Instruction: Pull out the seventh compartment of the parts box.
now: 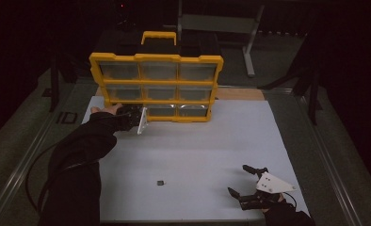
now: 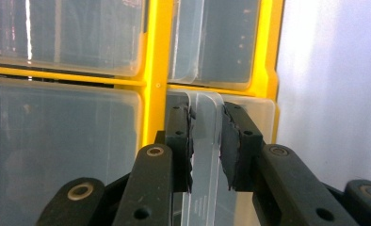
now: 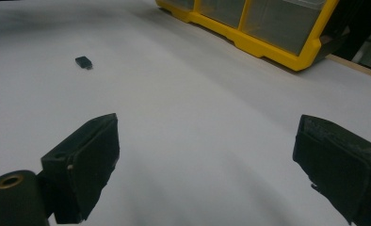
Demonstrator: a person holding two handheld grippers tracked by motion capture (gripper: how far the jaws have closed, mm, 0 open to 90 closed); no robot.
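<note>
A yellow organizer [image 1: 157, 58] with clear drawers stands upright at the back of the white mat [image 1: 197, 141], its handle on top. My left gripper [image 1: 135, 114] reaches into its bottom-left corner. In the left gripper view the jaws [image 2: 206, 141] are shut on the clear plastic lip of a drawer [image 2: 205, 117], beside the yellow frame [image 2: 157, 61]. My right gripper [image 1: 237, 179] lies near the mat's front right edge, open, with nothing between its pads [image 3: 207, 155]. The organizer's lower corner [image 3: 268, 47] lies far ahead of it.
A small black piece [image 1: 160, 182] lies on the mat in front of centre, also seen as a black piece [image 3: 83, 61] ahead and left of the right gripper. A metal table leg [image 1: 249, 42] stands behind the organizer. Dark floor surrounds the table.
</note>
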